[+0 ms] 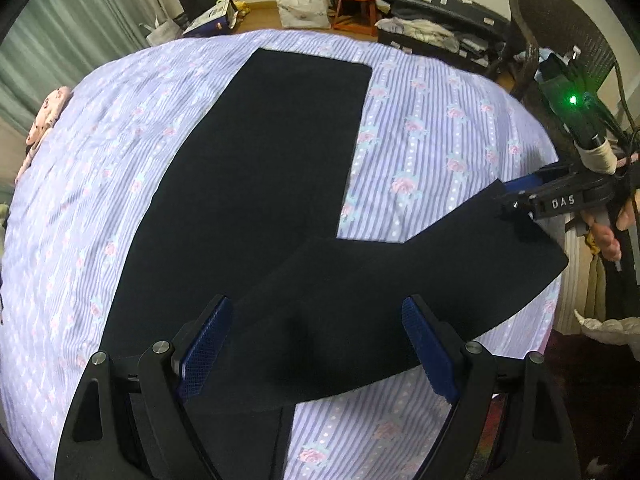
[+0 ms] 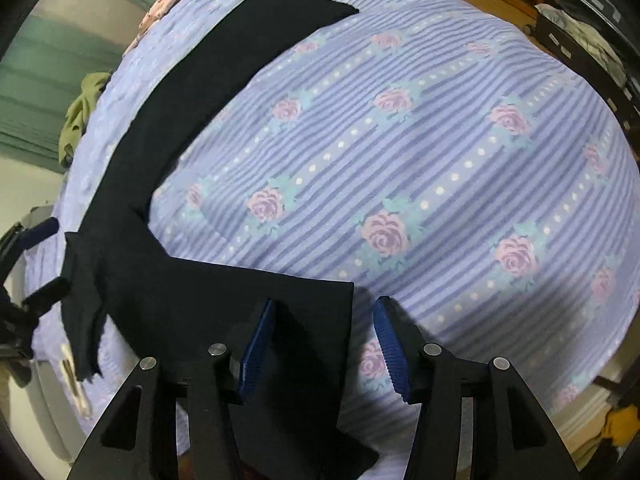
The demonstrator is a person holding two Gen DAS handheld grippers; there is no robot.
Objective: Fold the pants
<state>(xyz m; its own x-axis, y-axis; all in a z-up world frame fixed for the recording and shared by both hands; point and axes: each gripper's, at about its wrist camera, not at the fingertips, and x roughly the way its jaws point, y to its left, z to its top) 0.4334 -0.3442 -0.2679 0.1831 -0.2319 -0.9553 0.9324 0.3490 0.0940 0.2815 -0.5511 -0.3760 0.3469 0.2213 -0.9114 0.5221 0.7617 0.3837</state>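
the black pants lie spread on the bed, filling mid-frame, legs splayed apart. both the left hand-held gripper and right hand-held gripper hover agape over fabric, gripping nothing. no fold looks finished; nearly everything remains.

Floral striped bed, wicker chair
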